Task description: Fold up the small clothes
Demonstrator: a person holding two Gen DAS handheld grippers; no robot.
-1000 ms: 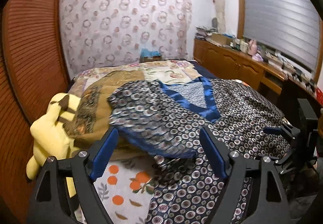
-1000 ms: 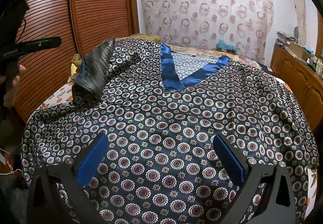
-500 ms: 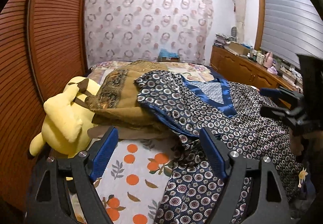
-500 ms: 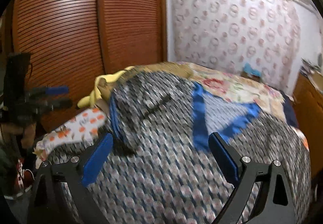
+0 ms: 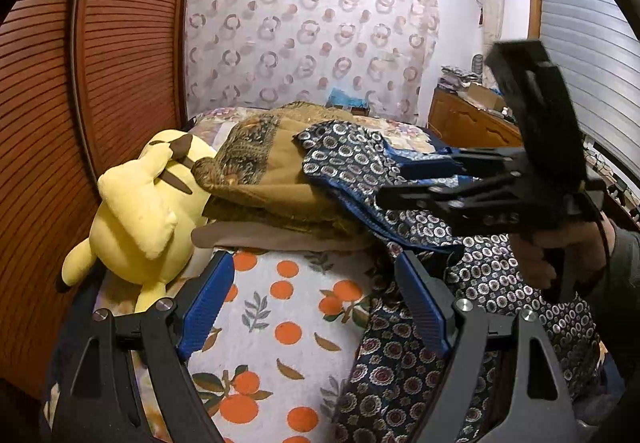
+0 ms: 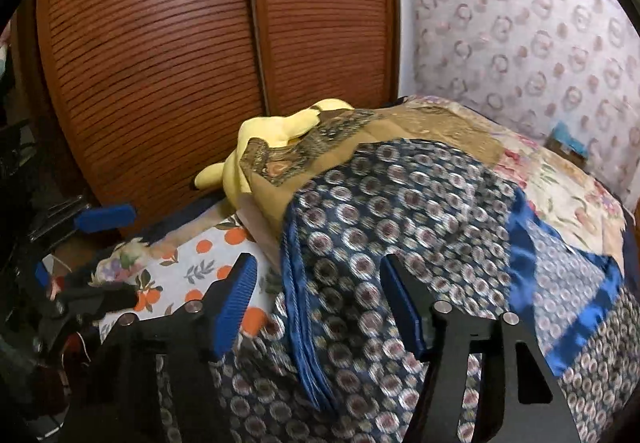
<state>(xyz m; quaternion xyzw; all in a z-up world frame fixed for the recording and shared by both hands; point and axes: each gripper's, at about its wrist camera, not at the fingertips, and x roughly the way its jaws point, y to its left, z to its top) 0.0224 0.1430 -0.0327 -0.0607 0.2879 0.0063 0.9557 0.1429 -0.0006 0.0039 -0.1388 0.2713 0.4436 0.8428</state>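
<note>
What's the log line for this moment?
left gripper: open, empty | right gripper: open, over shirt | sleeve folded inward

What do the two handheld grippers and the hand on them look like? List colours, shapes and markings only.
Both grippers, left and right, have black angular frames with silver screw heads and ribbed blue finger pads. The left-wrist view shows the right gripper's black body with faint lettering, held by a bare hand with a dark sleeve.

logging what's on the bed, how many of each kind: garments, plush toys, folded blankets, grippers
garments: 1, the navy patterned top
plush toys: 1, yellow plush
folded blankets: 1, brown blanket
grippers: 2, left gripper and right gripper, both open and empty
total: 5
</note>
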